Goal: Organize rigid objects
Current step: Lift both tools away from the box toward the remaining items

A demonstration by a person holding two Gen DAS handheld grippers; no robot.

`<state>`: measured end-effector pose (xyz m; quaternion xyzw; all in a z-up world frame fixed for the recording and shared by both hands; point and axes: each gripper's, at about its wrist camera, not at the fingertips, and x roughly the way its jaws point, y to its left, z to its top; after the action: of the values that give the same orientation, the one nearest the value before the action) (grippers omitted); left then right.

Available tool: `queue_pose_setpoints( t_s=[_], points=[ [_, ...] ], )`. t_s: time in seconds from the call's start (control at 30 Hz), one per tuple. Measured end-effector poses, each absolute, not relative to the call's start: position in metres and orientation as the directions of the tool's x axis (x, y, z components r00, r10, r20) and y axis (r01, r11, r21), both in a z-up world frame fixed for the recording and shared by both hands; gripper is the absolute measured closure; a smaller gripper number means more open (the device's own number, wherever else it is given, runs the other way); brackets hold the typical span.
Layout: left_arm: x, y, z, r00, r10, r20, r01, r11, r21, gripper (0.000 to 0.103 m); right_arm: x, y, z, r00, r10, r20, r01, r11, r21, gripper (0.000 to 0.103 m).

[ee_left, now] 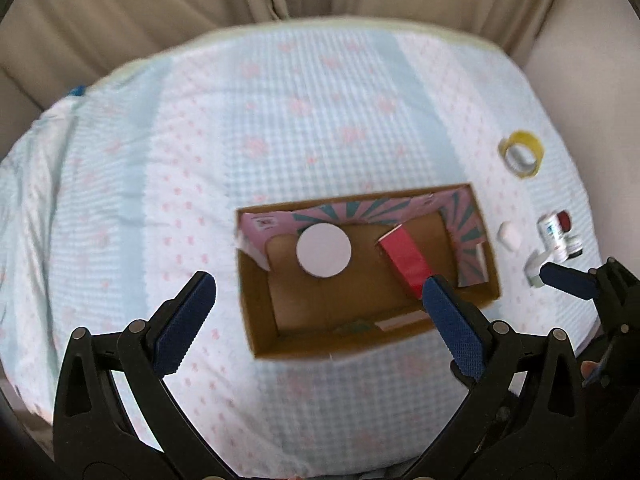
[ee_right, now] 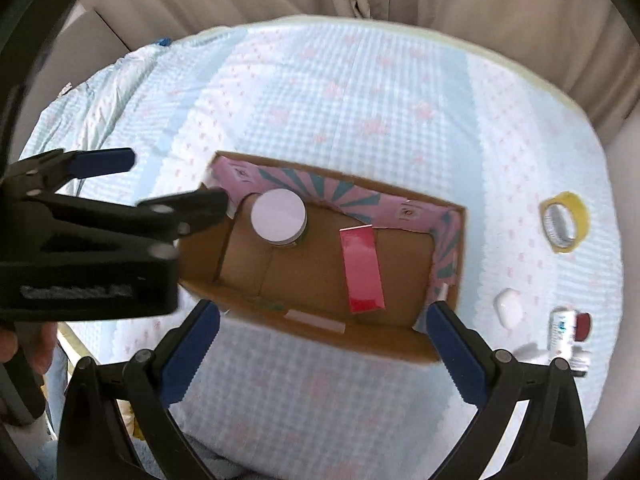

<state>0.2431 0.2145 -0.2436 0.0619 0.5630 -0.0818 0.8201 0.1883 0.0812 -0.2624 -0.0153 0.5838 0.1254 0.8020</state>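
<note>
Beside the cardboard box [ee_right: 448, 344], the white piece [ee_right: 508, 307] is best approached squarely by the empty, spread right tool [ee_right: 322, 344].

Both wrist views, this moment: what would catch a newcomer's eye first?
The open cardboard box in the middle of the checked cloth, holding a white round lid towards its left end and a red box lying flat to the right. Past the box's right end, a yellow tape roll and a small bottle with a red cap wait on the cloth. Both tongs, left and right, hang open and empty.
</note>
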Motion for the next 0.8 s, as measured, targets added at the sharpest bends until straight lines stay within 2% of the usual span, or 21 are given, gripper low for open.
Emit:
queue_pose_setpoints(
  t_s=[0.17,0.33,0.6,0.8],
  points=[
    [0.201,0.232,-0.185,0.481,-0.05,-0.875,0.172,0.984,0.038,0.0,0.165,0.076,-0.229,0.343,0.14,-0.929,-0.182,0.98,0.081,0.0],
    [0.166,0.225,-0.153,0.559,-0.083,-0.825,0.204,0.978,0.04,0.0,0.133,0.059,-0.194,0.441,0.095,-0.893,-0.107,0.993,0.053,0.0],
    [0.122,0.179,-0.121,0.615,-0.225,-0.756,0.269,0.961,-0.068,0.0,0.09,-0.004,-0.146,0.529,0.018,-0.848,0.001,1.0,0.022,0.0],
    [0.092,0.111,-0.112,0.64,-0.227,-0.735,0.31,0.951,-0.024,0.0,0.059,-0.087,-0.126,0.587,-0.004,-0.809,0.102,0.992,0.069,0.0]
  ],
)
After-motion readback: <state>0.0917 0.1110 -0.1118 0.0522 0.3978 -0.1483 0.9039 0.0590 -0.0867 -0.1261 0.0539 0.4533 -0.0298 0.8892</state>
